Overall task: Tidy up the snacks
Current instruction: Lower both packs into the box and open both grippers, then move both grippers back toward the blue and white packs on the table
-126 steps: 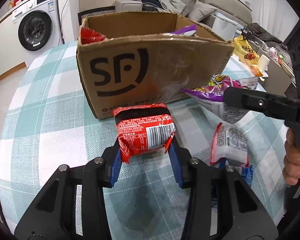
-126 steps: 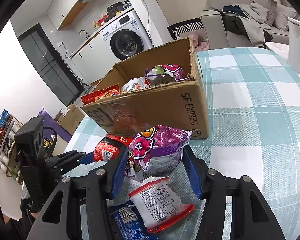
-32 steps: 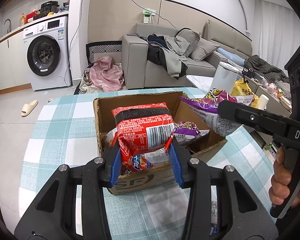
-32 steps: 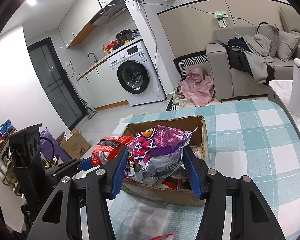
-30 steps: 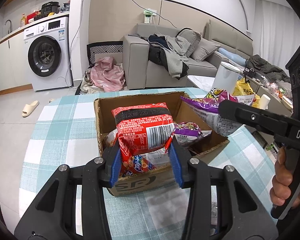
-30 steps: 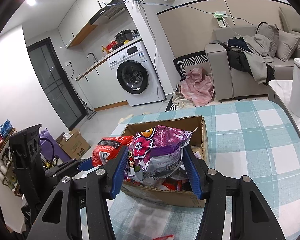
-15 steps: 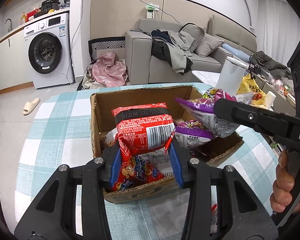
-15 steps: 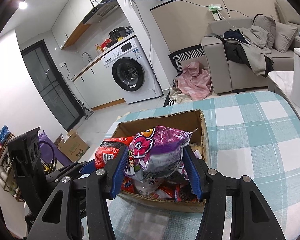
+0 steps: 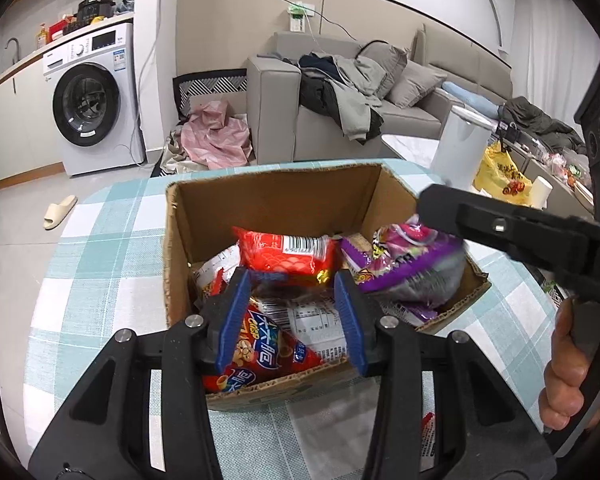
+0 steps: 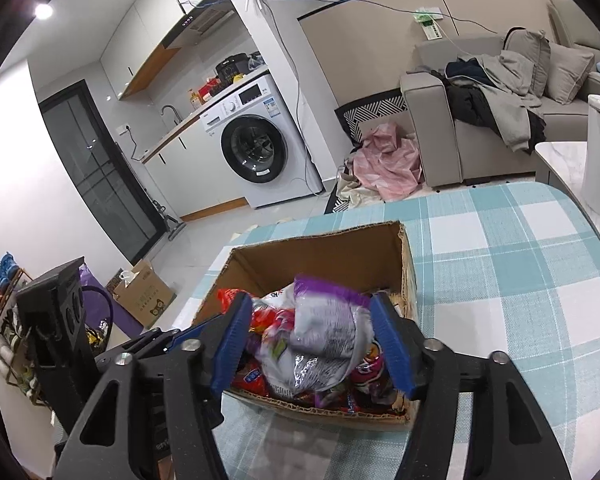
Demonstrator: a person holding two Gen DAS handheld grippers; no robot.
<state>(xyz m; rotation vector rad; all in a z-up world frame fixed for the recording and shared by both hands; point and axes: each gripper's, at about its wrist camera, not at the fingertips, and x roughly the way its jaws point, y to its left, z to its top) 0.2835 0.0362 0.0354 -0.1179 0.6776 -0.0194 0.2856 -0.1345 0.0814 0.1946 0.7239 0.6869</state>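
An open cardboard box stands on the checked table and holds several snack packs. My left gripper is open over the box's near side. The red snack pack lies free in the box, just beyond its blue pads. My right gripper is open over the same box. The purple snack bag sits loose between its pads on the pile; it also shows in the left wrist view. The right gripper's finger crosses the left wrist view.
A white kettle and a yellow bag stand beyond the table at right. A snack pack lies on the checked tablecloth near the box. A sofa and a washing machine are in the background.
Both grippers lowered over the box and opened. The red pack dropped out of the left gripper into the box, and the purple bag was let go onto the pile.
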